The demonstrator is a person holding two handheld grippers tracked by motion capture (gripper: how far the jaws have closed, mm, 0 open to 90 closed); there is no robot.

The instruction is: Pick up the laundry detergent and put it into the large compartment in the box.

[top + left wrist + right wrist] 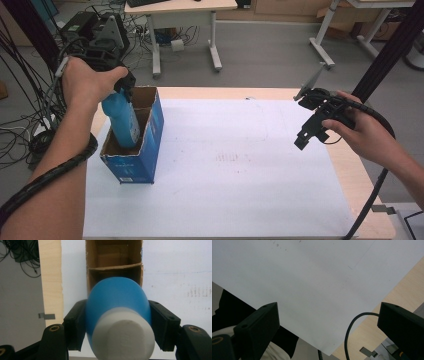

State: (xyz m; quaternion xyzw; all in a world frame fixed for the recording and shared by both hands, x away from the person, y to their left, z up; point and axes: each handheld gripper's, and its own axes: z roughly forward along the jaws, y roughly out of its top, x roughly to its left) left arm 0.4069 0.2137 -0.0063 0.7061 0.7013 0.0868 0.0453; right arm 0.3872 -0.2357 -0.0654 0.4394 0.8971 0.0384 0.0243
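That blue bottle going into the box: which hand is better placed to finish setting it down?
Left. The left gripper is clamped on the blue bottle, already partly inside the open blue box. The right gripper hangs open over the white sheet, away from the box.

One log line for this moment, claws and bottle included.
left claw: shut on blue bottle | bottle: partly inside blue cardboard box, near compartment | right claw: open, empty, above white sheet
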